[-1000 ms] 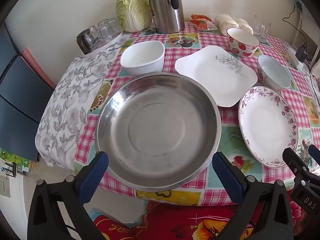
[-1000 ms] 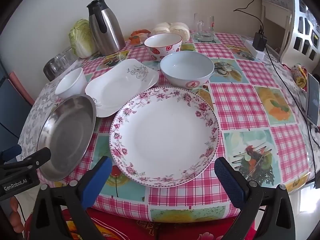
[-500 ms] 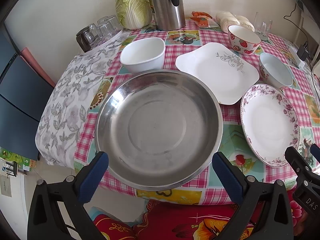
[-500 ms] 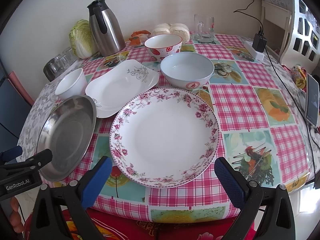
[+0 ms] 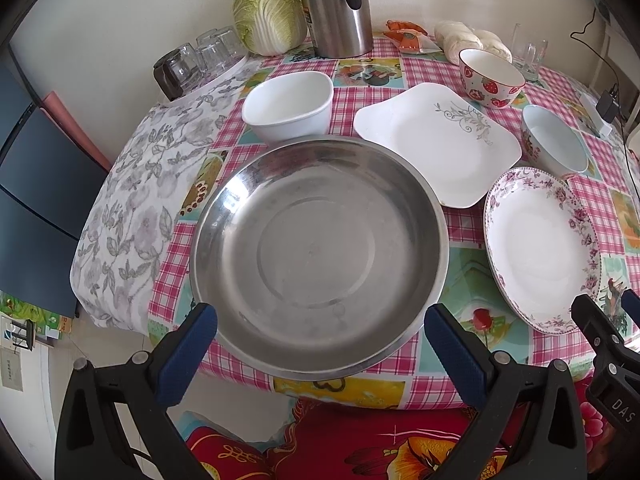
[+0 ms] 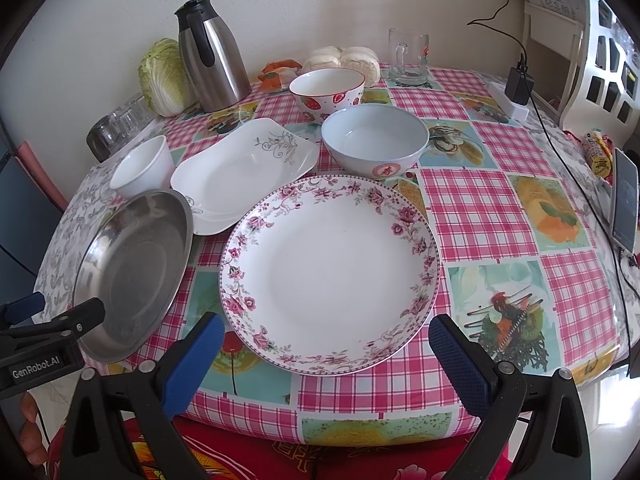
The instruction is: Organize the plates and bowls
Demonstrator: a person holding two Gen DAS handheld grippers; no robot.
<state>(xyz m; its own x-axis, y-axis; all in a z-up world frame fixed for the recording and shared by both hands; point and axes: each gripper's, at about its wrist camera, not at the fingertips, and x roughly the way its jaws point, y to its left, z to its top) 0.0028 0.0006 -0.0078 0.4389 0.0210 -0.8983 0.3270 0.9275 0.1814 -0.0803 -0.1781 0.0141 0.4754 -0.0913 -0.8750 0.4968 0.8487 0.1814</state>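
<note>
Nothing stacked yet. Left claw (image 5: 320, 344) was spread, empty, steel basin (image 5: 320, 256) just ahead of it. Right claw (image 6: 322, 346) spread, floral plate (image 6: 330, 272) just ahead. Square plate (image 6: 244, 172) and three bowls sat further out on the bench (image 6: 480, 208), all separate.
</note>
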